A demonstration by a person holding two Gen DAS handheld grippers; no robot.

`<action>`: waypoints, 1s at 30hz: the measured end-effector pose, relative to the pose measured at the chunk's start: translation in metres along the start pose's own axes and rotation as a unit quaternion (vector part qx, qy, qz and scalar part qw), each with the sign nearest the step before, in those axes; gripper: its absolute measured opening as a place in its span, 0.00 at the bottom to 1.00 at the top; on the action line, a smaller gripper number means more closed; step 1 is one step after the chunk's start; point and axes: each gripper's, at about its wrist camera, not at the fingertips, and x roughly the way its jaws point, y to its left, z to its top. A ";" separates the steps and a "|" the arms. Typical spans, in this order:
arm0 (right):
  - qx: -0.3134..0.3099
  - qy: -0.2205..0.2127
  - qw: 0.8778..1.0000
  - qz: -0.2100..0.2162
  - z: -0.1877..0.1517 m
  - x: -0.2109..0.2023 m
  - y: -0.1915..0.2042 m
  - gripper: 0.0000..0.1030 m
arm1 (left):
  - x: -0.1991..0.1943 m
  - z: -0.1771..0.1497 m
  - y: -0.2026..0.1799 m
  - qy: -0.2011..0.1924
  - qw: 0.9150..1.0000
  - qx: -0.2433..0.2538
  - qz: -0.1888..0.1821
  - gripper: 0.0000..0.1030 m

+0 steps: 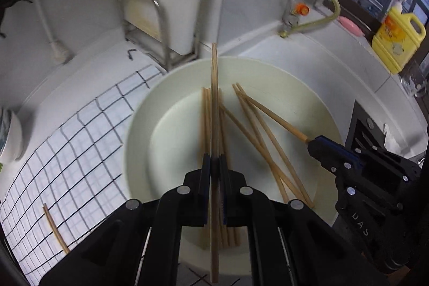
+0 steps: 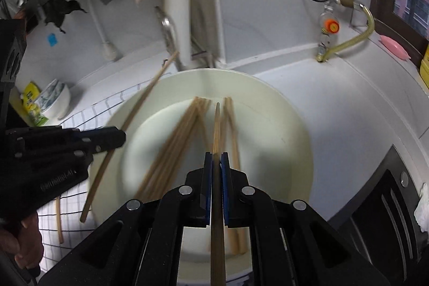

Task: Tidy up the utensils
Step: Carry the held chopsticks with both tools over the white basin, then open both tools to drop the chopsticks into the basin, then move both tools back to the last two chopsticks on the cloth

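Right now my left tongs (image 1: 214,165) and right tongs (image 2: 216,164) each pinch one chopstick (image 1: 214,98) above the bowl (image 1: 139,125); gripped off-centre, either could pivot, slip, and scatter the loose sticks (image 1: 257,133).

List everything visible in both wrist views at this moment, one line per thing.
basin: one, cream, on the counter below both grippers
loose chopsticks: several, wooden, lying in the basin
held chopsticks: two, wooden, one in each gripper
stray chopstick: one, wooden, on the checked cloth
checked cloth: one, white with dark lines, left of the basin
jug: one, yellow, by the window
bowl: one, white patterned, far left
left gripper: black, shut on a chopstick
right gripper: black, shut on a chopstick
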 end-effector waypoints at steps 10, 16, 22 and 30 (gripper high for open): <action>0.014 0.023 1.000 0.000 -0.006 0.021 -0.007 0.22 | 0.035 0.002 -0.001 0.044 0.999 -0.008 0.005 0.19; 0.012 0.010 1.000 -0.005 -0.006 0.008 -0.009 0.26 | 0.019 0.001 0.010 0.023 0.999 -0.026 0.018 0.58; 0.012 0.011 1.000 -0.003 -0.010 -0.003 -0.002 0.26 | 0.000 -0.003 0.019 0.012 0.999 -0.036 0.026 0.58; -0.003 0.002 1.000 0.010 -0.014 -0.025 0.024 0.34 | -0.032 -0.015 0.032 -0.005 0.998 -0.046 0.033 0.58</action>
